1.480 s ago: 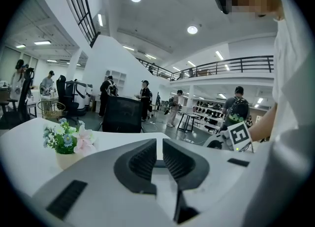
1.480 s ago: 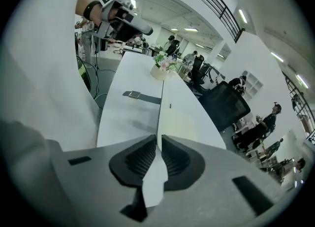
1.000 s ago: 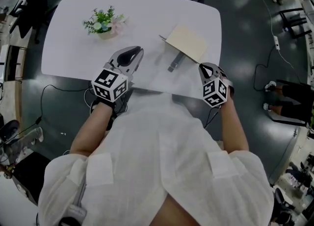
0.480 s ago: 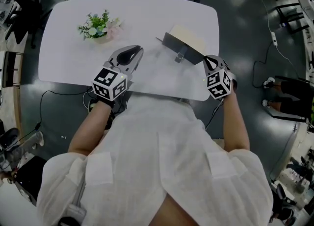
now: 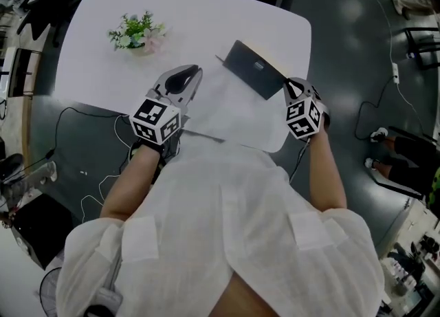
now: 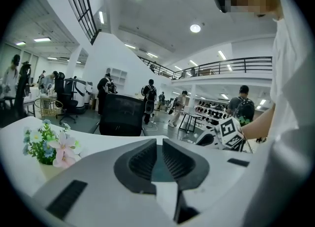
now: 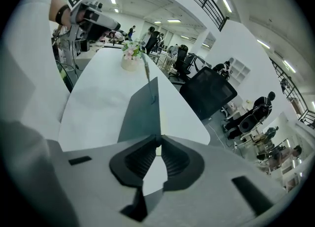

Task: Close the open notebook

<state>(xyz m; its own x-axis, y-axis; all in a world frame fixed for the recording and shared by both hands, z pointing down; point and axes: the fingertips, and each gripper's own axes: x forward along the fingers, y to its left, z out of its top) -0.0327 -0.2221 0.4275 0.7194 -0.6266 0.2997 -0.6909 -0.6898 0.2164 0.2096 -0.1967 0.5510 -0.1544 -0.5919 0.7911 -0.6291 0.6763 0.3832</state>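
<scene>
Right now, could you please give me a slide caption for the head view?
Dark-covered notebook on white table; right gripper at its corner, jaws opening with nothing between.

Operator wears a white short-sleeved shirt (image 5: 220, 233) with two patch chest pockets (image 5: 139, 238). Both the left gripper (image 5: 192, 72) and right gripper (image 5: 289, 86) have light grey shells, black ribbed pads (image 6: 142, 161) and black rectangular slots. Each carries a cube (image 5: 155, 119) with black-and-white square markers.

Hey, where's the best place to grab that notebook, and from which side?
Probably its right-hand corner, from the right. The notebook lies thin and seemingly closed on the table, and that corner points at the right gripper, whose jaws are opening with nothing between them.
</scene>
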